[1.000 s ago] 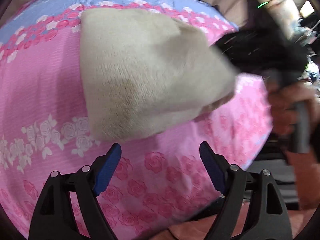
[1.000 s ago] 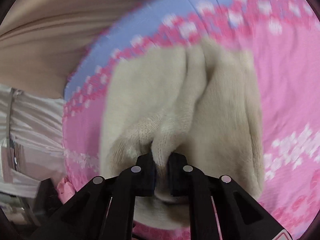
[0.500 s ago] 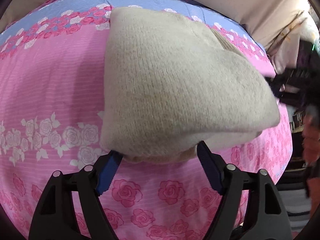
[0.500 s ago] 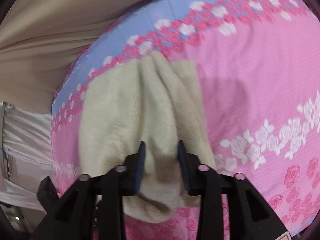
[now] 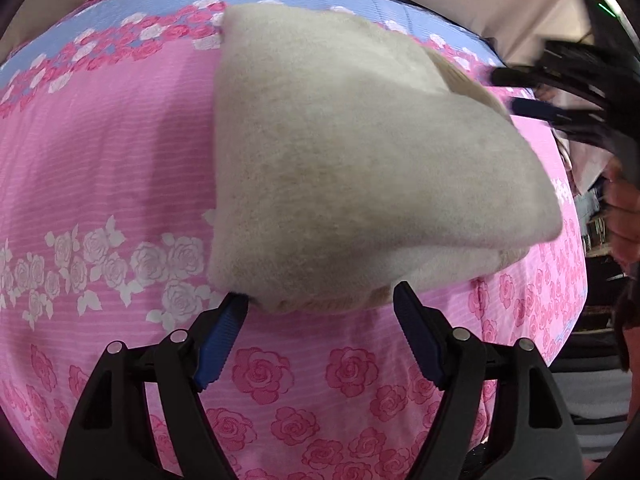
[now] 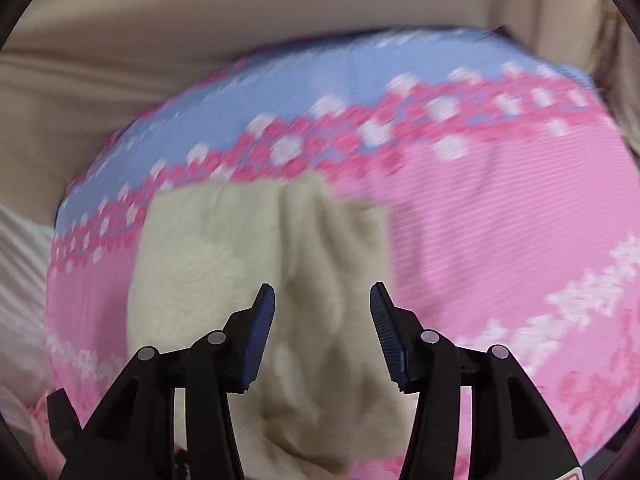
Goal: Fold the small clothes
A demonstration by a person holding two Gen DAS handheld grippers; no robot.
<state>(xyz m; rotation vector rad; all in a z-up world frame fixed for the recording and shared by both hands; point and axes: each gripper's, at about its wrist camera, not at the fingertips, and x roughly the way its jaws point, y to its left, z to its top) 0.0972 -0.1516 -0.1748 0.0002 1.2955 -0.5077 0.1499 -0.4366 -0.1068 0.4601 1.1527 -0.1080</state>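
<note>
A folded cream knit garment (image 5: 352, 168) lies on the pink floral bedsheet (image 5: 100, 152). My left gripper (image 5: 320, 308) is open, its blue pads flanking the garment's near edge, touching or just short of it. My right gripper (image 6: 322, 300) is open and empty, hovering over the garment (image 6: 248, 256), which shows a crease down its middle. The right gripper also shows in the left wrist view (image 5: 516, 92), blurred, at the garment's far right side.
The sheet has a blue band (image 5: 168, 4) at the far edge and white roses (image 5: 120, 264) across the left. A beige wall or headboard (image 6: 240, 20) stands behind the bed. The person's hand (image 5: 624, 216) is at the right edge.
My right gripper has opened and let go of the garment, then pulled back above it. The garment now lies flat. My left gripper has moved up to its near edge.
</note>
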